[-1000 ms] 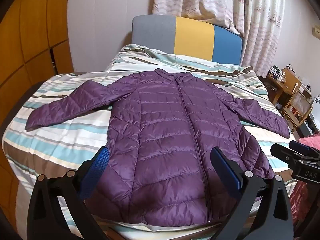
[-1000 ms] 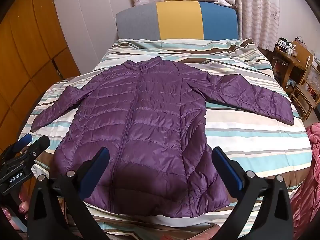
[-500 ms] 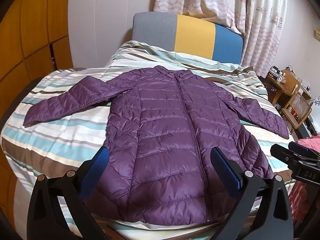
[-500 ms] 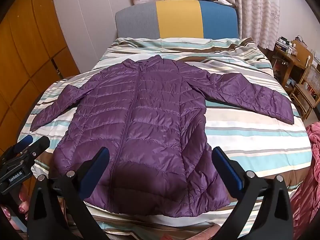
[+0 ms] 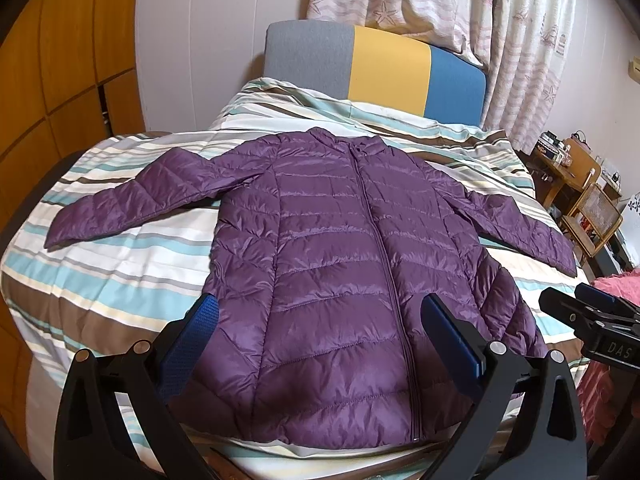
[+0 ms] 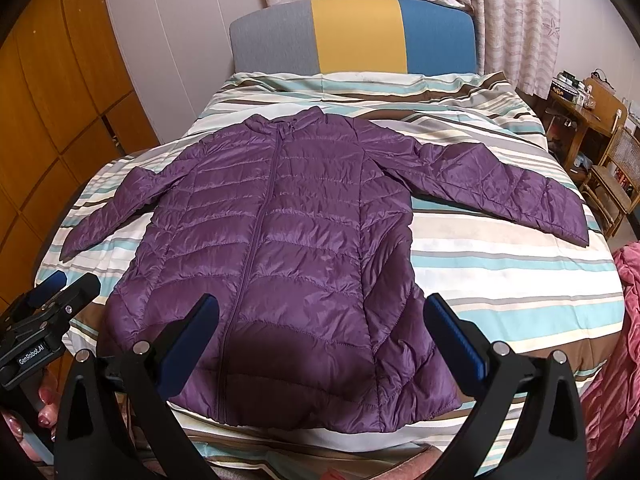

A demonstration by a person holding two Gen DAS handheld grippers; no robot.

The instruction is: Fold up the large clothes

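Note:
A purple quilted puffer jacket (image 5: 340, 264) lies flat and zipped on the striped bed, collar toward the headboard, both sleeves spread out; it also shows in the right wrist view (image 6: 288, 256). My left gripper (image 5: 320, 320) is open and empty, hovering above the jacket's hem. My right gripper (image 6: 320, 320) is open and empty above the hem's right part. The right gripper shows in the left wrist view (image 5: 592, 320) past the jacket's right edge. The left gripper shows in the right wrist view (image 6: 48, 312) at the jacket's left edge.
The bed (image 5: 120, 280) has a striped cover and a grey, yellow and blue headboard (image 5: 376, 68). Wooden wardrobe doors (image 5: 52, 80) stand at the left. A wooden desk and chair (image 6: 600, 152) stand at the right. A pink blanket (image 6: 624, 320) lies at the bed's right edge.
The left wrist view has shifted slightly, so the jacket sits a little lower and its left sleeve nearer the centre. Both grippers stay open and empty.

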